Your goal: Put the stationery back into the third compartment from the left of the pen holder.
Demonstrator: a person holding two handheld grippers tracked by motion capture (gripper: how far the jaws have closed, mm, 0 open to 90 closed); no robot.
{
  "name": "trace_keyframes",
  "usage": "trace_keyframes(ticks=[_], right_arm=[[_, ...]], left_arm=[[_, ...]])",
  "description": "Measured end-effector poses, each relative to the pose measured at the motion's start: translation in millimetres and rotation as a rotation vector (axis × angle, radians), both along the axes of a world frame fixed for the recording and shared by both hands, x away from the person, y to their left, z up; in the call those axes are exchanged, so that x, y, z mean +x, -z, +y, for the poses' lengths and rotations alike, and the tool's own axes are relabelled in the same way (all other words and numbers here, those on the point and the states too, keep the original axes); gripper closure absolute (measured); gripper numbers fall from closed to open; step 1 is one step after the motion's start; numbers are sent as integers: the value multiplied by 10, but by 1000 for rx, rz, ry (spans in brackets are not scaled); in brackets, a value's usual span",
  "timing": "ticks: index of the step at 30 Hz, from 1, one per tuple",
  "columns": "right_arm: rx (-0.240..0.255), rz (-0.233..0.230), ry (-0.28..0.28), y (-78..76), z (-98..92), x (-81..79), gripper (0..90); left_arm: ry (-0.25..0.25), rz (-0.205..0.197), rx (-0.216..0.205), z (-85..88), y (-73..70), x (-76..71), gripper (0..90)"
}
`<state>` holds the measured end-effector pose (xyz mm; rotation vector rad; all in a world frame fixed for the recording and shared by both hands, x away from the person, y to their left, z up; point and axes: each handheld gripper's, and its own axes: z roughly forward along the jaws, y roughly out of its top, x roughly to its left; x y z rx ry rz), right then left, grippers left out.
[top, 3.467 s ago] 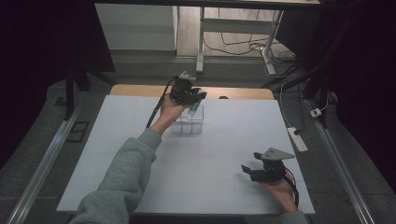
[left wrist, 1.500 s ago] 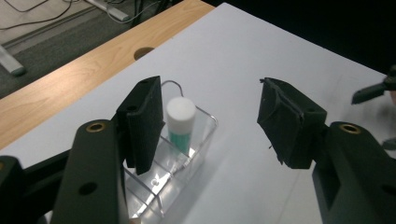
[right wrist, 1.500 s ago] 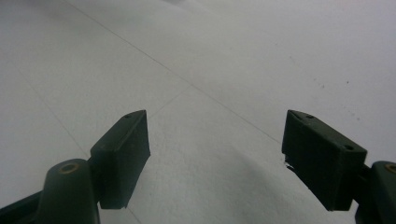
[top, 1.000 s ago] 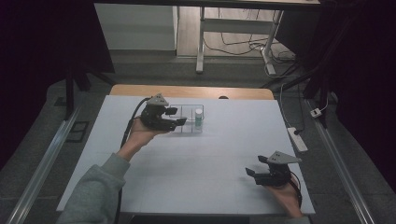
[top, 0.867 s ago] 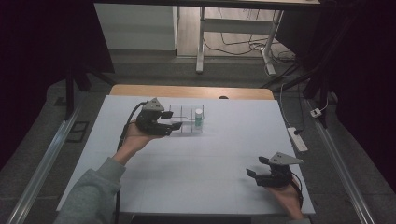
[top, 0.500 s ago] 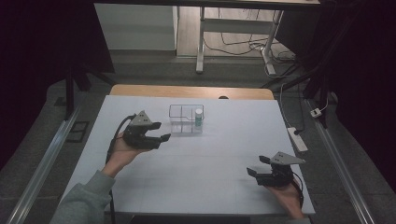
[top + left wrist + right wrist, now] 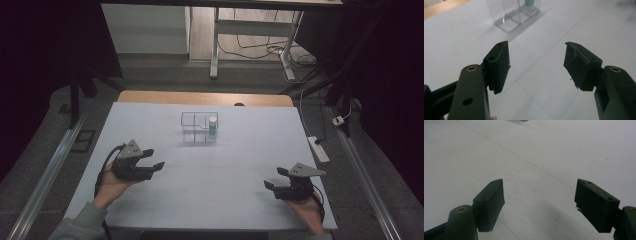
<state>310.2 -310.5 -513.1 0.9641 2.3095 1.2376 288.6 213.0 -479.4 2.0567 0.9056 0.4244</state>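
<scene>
The small green bottle with a white cap [image 7: 213,126] stands upright in the right-hand compartment of the clear, divided plastic organiser box [image 7: 199,127], well ahead of both your pairs of fingers and apart from them. Its long axis runs vertical, so any grip would probably have to close across its sides from above the box wall. From your left gripper [image 7: 152,159] the box lies forward and to the right; in the left gripper view the clear box [image 7: 510,13] sits up and slightly left of the gap between your fingers, with the bottle's green base [image 7: 532,2] at the top edge. Your left fingers [image 7: 498,65] stand wide apart and hold nothing. Your right gripper [image 7: 274,179] rests near the front right of the counter [image 7: 240,150], with the box forward and to its left; its fingers [image 7: 490,203] are also spread wide and empty. Your left hand looks slightly the nearer. The white counter between fingers and box is bare, giving open room; the counter's far edge lies just beyond the box.
</scene>
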Motion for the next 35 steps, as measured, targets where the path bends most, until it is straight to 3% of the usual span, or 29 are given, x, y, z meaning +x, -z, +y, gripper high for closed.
trace_keyframes(ticks=[6,12,26,35], right_arm=[[-9,-7,9,-4,-14,8,231],[-6,-17,7,-13,-21,2,234],[-25,-29,2,-18,-25,-11,236],[-11,-46,-8,-29,-22,-26,239]], left_arm=[[-26,28,-14,138,167,-90,361],[-28,43,5,174,280,-132,356],[-27,43,3,170,295,-131,333],[-28,45,1,184,309,-137,321]])
